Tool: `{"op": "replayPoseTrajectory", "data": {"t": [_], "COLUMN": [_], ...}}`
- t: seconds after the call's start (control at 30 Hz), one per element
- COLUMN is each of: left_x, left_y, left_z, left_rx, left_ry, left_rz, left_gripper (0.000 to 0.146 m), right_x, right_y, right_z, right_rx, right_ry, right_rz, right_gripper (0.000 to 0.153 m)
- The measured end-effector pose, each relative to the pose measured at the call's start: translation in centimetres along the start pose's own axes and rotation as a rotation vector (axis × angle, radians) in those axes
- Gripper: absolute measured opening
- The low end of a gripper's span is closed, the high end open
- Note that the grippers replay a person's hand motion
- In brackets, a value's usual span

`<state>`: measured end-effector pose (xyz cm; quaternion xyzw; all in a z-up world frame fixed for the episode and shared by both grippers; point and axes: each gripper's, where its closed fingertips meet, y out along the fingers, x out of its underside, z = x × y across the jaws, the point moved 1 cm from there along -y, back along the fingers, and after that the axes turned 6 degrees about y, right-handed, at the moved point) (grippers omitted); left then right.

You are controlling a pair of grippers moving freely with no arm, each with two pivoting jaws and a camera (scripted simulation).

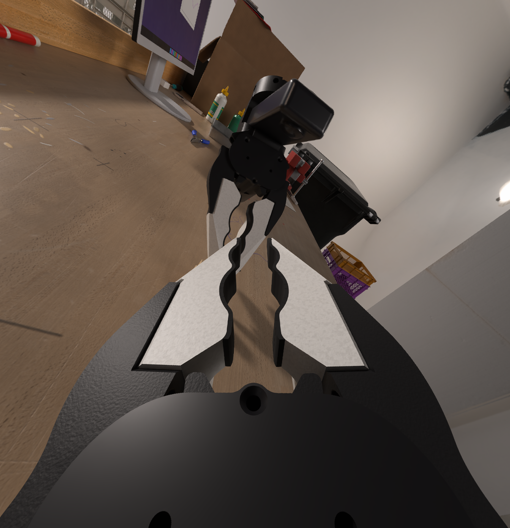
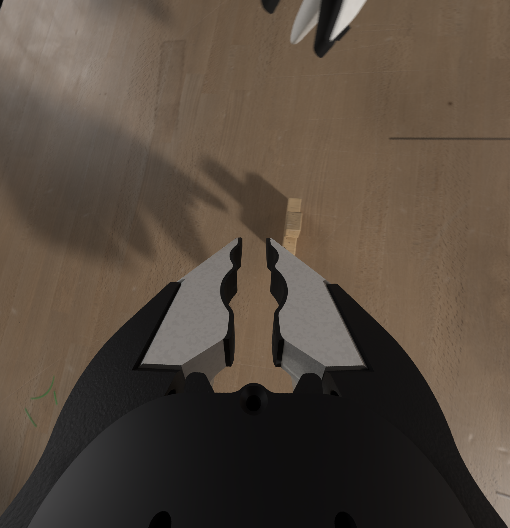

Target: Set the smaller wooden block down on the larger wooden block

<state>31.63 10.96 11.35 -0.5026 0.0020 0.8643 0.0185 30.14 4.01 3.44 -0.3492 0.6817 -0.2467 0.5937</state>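
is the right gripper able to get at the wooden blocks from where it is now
Probably yes. The right gripper is open and empty, and the blocks lie just ahead and to the right of its tips on the bare table. Nothing lies between them; the left gripper is farther off.

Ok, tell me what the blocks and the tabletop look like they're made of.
Blocks: pale, unfinished-looking wood, likely pine; faint grain lines, matte faces. Where one block ends and the other begins is hard to tell. Tabletop: darker brown wood or veneer, visible grain, scratches and pen marks, dull worn finish.
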Motion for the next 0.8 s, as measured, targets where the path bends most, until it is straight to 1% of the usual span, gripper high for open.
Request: {"op": "replayPoseTrajectory", "data": {"t": [0.07, 0.17, 0.27, 0.3, 0.37, 0.43, 0.5, 0.6, 0.63, 0.73, 0.8], "left_x": [0.1, 0.2, 0.2, 0.2, 0.2, 0.1, -0.1, -0.7, -1.0, -1.9, -2.0], "left_y": [0.1, 0.1, 0.1, 0.1, 0.2, 0.3, 0.4, 0.4, 0.4, 0.6, 1.2], "left_z": [0.1, 0.1, 0.1, 0.1, 0.2, 0.3, 0.5, 0.6, 0.5, 0.4, 0.6], "left_rx": [0.005, 0.006, 0.006, 0.006, 0.007, 0.016, 0.027, 0.043, 0.047, 0.103, 0.155], "left_ry": [-0.001, -0.002, 0.0, 0.0, 0.0, 0.002, 0.003, -0.036, -0.069, -0.188, -0.267], "left_rz": [-0.003, -0.012, -0.01, -0.01, -0.011, -0.005, 0.012, 0.06, 0.084, 0.172, 0.209], "left_gripper": [0.018, 0.018, 0.018, 0.018, 0.018, 0.017, 0.017, 0.017, 0.017, 0.017, 0.017], "right_x": [0.2, -0.1, -0.7, -0.9, -1.3, -2.5, -4.7, -8.5, -9.1, -9.5, -9.6], "right_y": [0.2, 0.1, -0.7, -0.8, -1.1, -1.5, -2.4, -4.7, -5.1, -4.8, -4.4], "right_z": [-0.6, -1.5, -2.8, -2.6, -1.9, -0.7, 0.6, 0.8, 0.7, 0.7, 0.6], "right_rx": [-0.024, -0.09, -0.21, -0.202, -0.156, -0.078, 0.036, 0.199, 0.25, 0.401, 0.47], "right_ry": [-0.022, -0.018, 0.012, 0.02, 0.022, 0.022, -0.002, -0.137, -0.18, -0.259, -0.311], "right_rz": [-0.015, -0.01, 0.04, 0.054, 0.073, 0.146, 0.278, 0.553, 0.6, 0.583, 0.576], "right_gripper": [0.018, 0.031, 0.033, 0.033, 0.035, 0.036, 0.036, 0.042, 0.042, 0.043, 0.044]}}
